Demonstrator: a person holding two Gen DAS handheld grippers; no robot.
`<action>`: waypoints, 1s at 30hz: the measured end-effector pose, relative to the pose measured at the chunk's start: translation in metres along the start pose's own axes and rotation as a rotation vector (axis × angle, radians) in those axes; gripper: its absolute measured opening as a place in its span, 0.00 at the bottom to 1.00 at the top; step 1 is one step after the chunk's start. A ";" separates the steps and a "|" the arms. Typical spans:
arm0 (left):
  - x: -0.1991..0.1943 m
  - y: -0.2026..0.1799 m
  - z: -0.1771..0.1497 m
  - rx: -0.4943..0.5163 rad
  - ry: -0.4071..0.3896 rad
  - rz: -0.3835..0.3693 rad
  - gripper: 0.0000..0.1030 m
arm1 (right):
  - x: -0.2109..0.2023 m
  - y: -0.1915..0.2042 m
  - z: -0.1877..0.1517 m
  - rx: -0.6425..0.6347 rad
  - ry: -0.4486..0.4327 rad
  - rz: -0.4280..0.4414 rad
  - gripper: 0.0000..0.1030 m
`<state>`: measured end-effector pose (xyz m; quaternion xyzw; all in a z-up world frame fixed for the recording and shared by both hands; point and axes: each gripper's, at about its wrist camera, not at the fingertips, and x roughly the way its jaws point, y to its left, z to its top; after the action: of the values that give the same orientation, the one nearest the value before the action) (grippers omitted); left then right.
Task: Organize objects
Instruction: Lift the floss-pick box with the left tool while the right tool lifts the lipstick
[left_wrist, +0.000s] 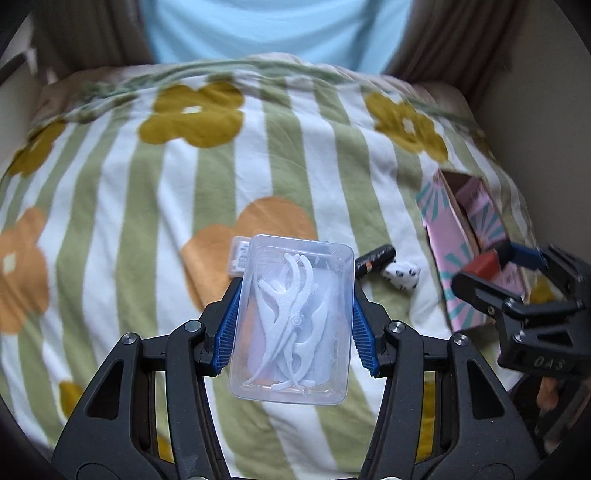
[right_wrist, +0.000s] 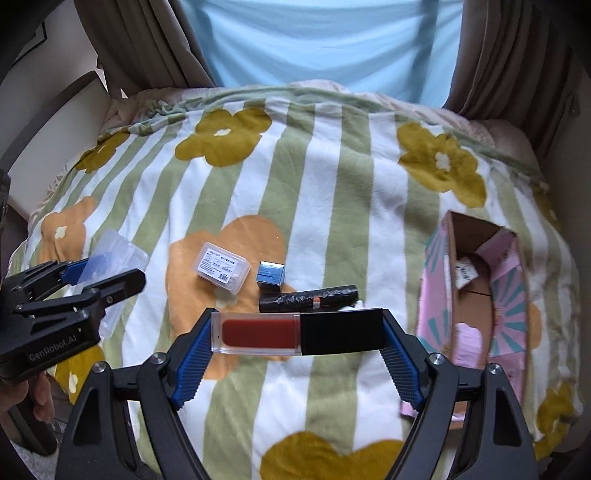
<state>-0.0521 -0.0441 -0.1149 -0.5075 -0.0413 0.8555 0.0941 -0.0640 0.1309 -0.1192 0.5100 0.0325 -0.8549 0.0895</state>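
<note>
My left gripper (left_wrist: 293, 291) is shut on a clear plastic box of white floss picks (left_wrist: 291, 325), held up above the flowered blanket (left_wrist: 129, 184). My right gripper (right_wrist: 297, 332) is shut end to end on a red lip-gloss tube with a black cap (right_wrist: 295, 332), also lifted off the blanket. In the right wrist view the left gripper (right_wrist: 103, 273) shows at the left with its clear box (right_wrist: 114, 247). In the left wrist view the right gripper (left_wrist: 495, 266) shows at the right with the red tube (left_wrist: 484, 264).
An open pink cardboard box (right_wrist: 476, 306) lies on the blanket at the right. On the blanket lie a second clear labelled box (right_wrist: 221, 269), a small blue cube box (right_wrist: 271, 275), a black wrapped stick (right_wrist: 308, 297) and a white spotted item (left_wrist: 402, 277). A person in a light blue top (right_wrist: 325, 44) sits behind.
</note>
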 end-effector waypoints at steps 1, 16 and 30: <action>-0.007 0.000 -0.001 -0.016 -0.008 0.016 0.49 | -0.007 -0.002 0.000 0.009 0.002 0.000 0.78; -0.050 -0.010 -0.018 -0.021 -0.041 0.068 0.49 | -0.045 -0.024 -0.018 0.083 -0.030 0.023 0.78; -0.052 -0.077 0.044 0.155 -0.090 -0.013 0.49 | -0.073 -0.103 -0.033 0.235 -0.055 -0.062 0.78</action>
<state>-0.0571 0.0215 -0.0359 -0.4596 0.0175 0.8773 0.1368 -0.0210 0.2456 -0.0742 0.4921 -0.0544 -0.8688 0.0034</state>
